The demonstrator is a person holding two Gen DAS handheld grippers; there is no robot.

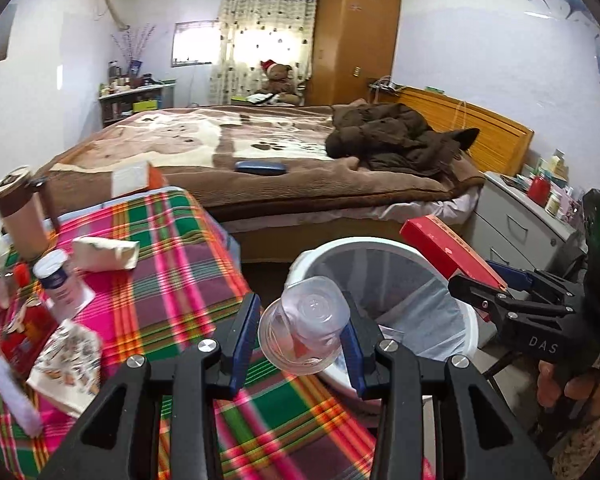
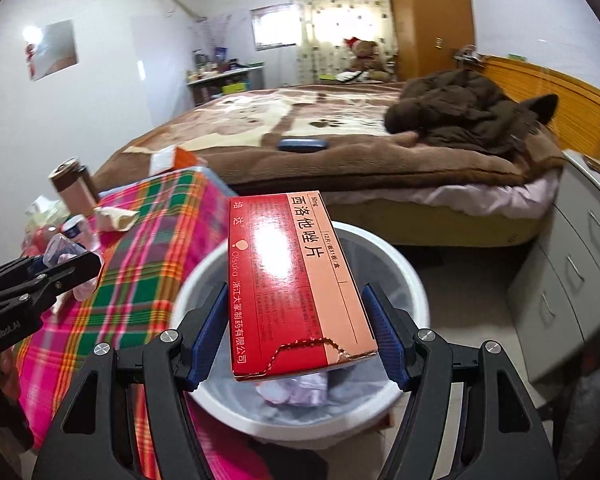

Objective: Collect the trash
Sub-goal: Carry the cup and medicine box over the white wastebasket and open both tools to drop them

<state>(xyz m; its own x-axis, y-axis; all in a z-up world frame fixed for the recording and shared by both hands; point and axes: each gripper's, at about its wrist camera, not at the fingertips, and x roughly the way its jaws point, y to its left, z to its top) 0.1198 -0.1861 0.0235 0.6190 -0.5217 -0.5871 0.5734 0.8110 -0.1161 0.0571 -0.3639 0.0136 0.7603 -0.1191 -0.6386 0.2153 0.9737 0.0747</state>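
My left gripper (image 1: pixel 300 314) is shut on a clear plastic cup (image 1: pixel 312 332), which lies tilted between the blue pads, over the near rim of the white bin (image 1: pixel 340 246). From the right wrist view, that gripper (image 2: pixel 72 264) and cup (image 2: pixel 60 248) sit at the left edge. My right gripper (image 2: pixel 296 300) is shut on a red medicine box (image 2: pixel 288 264) with a torn flap, held above the bin (image 2: pixel 412 280). The left wrist view shows the box (image 1: pixel 440 246) over the bin's right rim. Some trash (image 2: pixel 296 390) lies inside the lined bin.
Left of the bin, a plaid-covered table (image 1: pixel 172 248) carries a crumpled paper bag (image 1: pixel 104 254), a small bottle (image 1: pixel 58 280), a brown tumbler (image 1: pixel 18 212) and packets. A bed (image 1: pixel 260 148) stands behind, and a grey drawer cabinet (image 2: pixel 572 272) to the right.
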